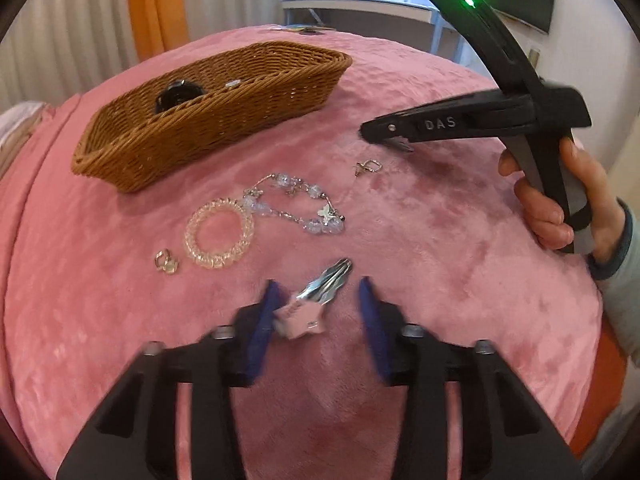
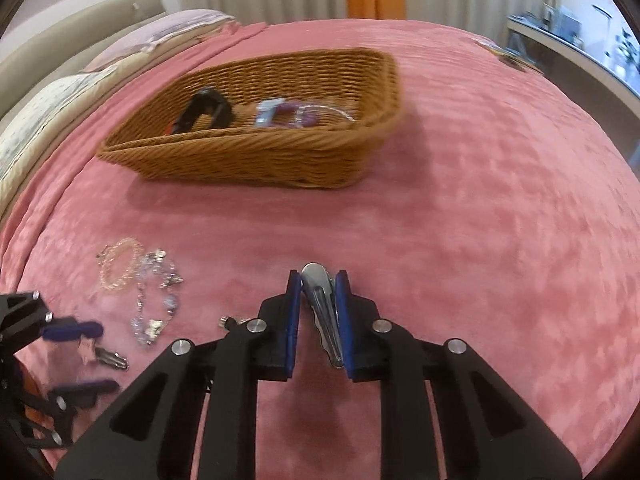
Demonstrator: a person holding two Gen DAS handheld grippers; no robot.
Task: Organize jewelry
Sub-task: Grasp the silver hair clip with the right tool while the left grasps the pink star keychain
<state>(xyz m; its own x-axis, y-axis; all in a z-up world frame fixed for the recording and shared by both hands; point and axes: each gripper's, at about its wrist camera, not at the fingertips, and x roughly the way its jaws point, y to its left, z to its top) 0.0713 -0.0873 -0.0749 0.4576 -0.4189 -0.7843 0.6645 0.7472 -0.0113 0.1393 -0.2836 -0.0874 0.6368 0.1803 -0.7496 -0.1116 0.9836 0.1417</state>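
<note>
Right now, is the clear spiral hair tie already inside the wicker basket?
No, the clear spiral hair tie lies on the pink blanket, in front of the wicker basket and apart from it.

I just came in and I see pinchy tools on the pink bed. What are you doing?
A person is tidying jewelry into the wicker basket. The right gripper is shut on a silver hair clip. The left gripper has its fingers either side of a star hair clip, not yet pinching it. A clear coil hair tie, a beaded bracelet and a small ring are waiting on the pink blanket.
</note>
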